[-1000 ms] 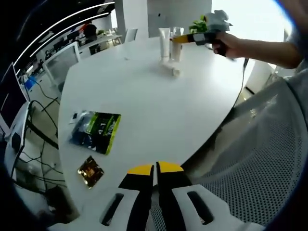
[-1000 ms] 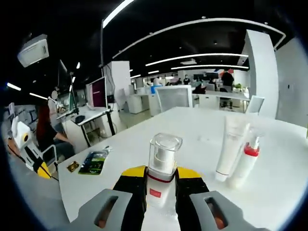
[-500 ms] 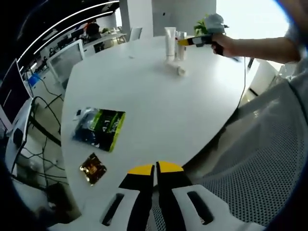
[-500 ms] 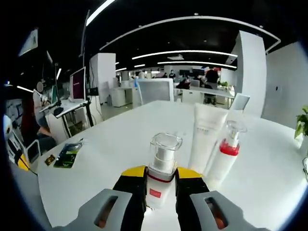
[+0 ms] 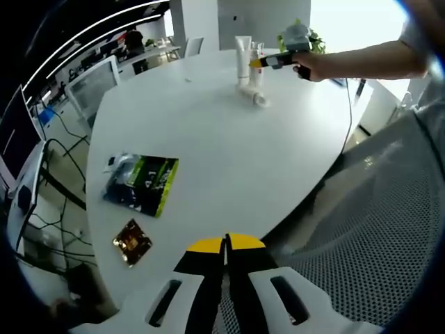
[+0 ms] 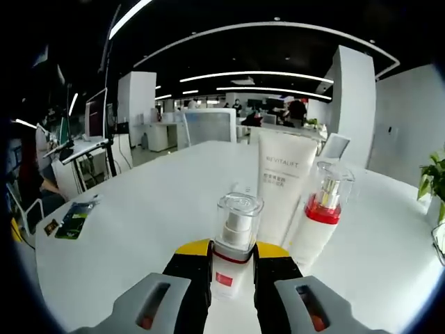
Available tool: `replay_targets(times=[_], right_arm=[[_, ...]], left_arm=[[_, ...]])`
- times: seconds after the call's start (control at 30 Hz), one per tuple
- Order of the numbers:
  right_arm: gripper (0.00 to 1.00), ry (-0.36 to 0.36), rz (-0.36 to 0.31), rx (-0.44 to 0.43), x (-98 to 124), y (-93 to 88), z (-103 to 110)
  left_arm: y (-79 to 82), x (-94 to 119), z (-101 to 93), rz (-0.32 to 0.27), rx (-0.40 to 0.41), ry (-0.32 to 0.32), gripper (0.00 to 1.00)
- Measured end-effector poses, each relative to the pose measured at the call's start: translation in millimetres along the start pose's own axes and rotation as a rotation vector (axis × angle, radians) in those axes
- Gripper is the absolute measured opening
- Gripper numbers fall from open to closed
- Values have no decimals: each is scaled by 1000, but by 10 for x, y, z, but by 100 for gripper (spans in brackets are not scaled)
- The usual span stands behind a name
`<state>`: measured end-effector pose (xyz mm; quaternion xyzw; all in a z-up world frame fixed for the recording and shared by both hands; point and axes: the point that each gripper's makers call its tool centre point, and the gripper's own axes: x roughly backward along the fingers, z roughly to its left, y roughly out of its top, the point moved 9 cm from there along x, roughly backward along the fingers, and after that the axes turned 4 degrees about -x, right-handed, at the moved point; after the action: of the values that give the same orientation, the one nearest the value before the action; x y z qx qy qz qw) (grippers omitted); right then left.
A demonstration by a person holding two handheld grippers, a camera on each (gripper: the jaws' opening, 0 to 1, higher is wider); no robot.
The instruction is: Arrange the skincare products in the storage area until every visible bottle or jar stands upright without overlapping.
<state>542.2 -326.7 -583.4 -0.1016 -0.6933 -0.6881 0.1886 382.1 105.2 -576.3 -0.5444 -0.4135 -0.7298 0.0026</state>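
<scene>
Two packets (image 5: 141, 183) on white table (image 5: 208, 132), office behind.

Small pump bottle (image 6: 235, 240): clear domed cap, white body, red band and red label; upright, clamped between the yellow-tipped fingers (image 6: 193, 252) of the right gripper (image 6: 232, 252). White tube (image 6: 281, 186): printed "REVITALIFT", standing upright on its cap just behind the held bottle. Red-collared pump bottle (image 6: 319, 221): clear cap, white body, upright, touching the tube's right side. A small white item (image 5: 256, 98) lies on its side on the tabletop (image 5: 229, 146) beside them.
</scene>
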Motion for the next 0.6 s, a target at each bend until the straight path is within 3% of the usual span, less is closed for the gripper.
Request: replay_targets(times=[0.6], right_arm=[[15,-22,2,37,-181,-121,-139]], left_arm=[[-10,-10,-3,17,8,-6,0]])
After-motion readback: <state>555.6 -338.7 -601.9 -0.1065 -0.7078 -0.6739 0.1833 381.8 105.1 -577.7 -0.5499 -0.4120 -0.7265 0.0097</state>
